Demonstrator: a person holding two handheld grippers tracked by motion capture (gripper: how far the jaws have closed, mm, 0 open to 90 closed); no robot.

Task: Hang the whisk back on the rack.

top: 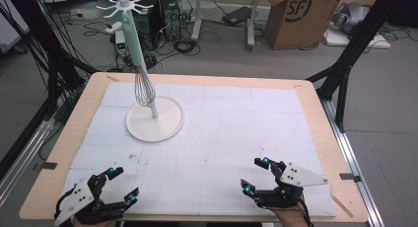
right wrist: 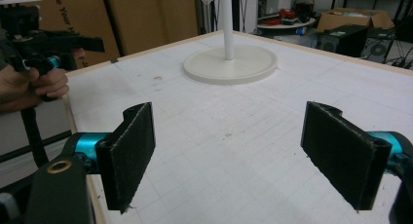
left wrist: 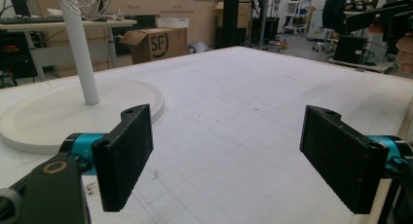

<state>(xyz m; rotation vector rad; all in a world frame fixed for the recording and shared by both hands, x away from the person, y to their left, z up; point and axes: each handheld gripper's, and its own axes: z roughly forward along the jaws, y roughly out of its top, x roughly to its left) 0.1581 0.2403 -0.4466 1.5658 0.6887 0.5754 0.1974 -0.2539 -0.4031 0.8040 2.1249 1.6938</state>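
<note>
Tools [top: 122,183] [top: 255,175] spread, whisk [top: 143,86] on rack [top: 154,119]

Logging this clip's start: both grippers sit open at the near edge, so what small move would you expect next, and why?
Probably the left gripper reaching forward toward the whisk hanging on the white rack. It is the only loose item on the table, both grippers are open and empty, and the left is nearer than the right gripper.
</note>
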